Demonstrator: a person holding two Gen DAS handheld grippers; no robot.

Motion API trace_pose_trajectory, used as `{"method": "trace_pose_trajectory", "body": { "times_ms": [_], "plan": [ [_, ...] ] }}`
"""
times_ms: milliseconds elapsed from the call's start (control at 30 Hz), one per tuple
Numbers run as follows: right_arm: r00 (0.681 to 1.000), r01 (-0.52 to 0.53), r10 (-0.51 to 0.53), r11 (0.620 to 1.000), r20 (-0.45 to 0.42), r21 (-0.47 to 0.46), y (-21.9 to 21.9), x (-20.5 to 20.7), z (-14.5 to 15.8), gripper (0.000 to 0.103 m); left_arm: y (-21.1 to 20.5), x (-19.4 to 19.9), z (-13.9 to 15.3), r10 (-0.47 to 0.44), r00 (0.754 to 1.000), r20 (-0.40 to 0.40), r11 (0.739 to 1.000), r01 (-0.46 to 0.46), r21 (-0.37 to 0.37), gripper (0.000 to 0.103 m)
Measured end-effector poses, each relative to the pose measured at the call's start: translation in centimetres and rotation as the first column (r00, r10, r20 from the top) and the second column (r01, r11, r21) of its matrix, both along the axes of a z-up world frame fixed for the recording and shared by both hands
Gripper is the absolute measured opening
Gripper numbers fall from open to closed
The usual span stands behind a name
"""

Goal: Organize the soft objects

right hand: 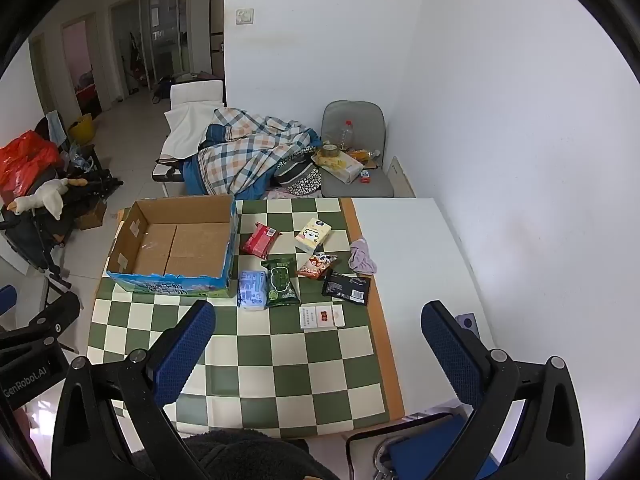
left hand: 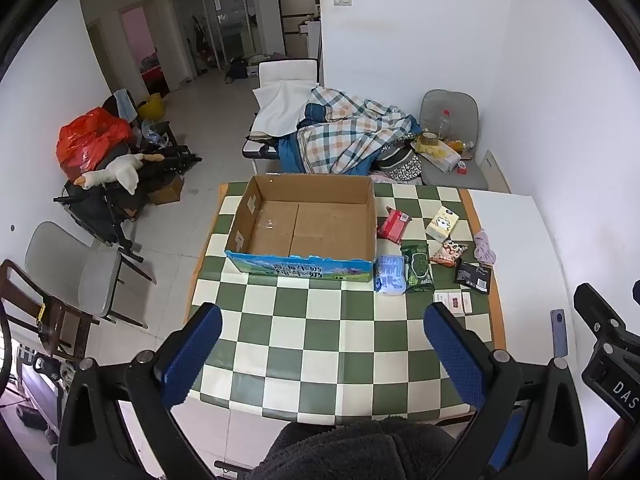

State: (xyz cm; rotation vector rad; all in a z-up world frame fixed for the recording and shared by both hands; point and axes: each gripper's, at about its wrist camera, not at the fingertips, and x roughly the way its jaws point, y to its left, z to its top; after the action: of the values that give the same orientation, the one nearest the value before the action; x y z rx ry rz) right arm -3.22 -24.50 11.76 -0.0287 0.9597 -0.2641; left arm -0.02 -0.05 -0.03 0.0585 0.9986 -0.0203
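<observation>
Two blue-padded grippers, left gripper (left hand: 322, 354) and right gripper (right hand: 320, 350), both spread wide, holding nothing, hovering above green-and-cream checkered mat (right hand: 280, 360). One open cardboard box with blue printed front (right hand: 176, 240) on mat's left. Right of box: six soft packets — red (right hand: 260, 240), cream (right hand: 313, 235), pale blue (right hand: 252, 290), dark green (right hand: 281, 282), orange (right hand: 316, 266), black (right hand: 346, 287). One lilac cloth (right hand: 362, 260) on white tabletop (right hand: 416, 240).

lived-in home (quilt (left hand: 348, 128), chairs (left hand: 452, 120))

Right claw (right hand: 318, 344) spread wide above checkered mat (right hand: 280, 364); packets (right hand: 282, 278) beside box (right hand: 176, 244).
</observation>
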Motion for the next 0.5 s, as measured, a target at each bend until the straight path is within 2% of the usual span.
{"method": "trace_pose_trajectory", "body": {
  "times_ms": [500],
  "plan": [
    [1.000, -0.002, 0.002, 1.000, -0.012, 0.005, -0.11, -0.06, -0.26, 0.103, -0.09, -0.67, 0.22, -0.006, 1.000, -0.010, 1.000, 0.006, -0.008, 0.103]
  ]
}}
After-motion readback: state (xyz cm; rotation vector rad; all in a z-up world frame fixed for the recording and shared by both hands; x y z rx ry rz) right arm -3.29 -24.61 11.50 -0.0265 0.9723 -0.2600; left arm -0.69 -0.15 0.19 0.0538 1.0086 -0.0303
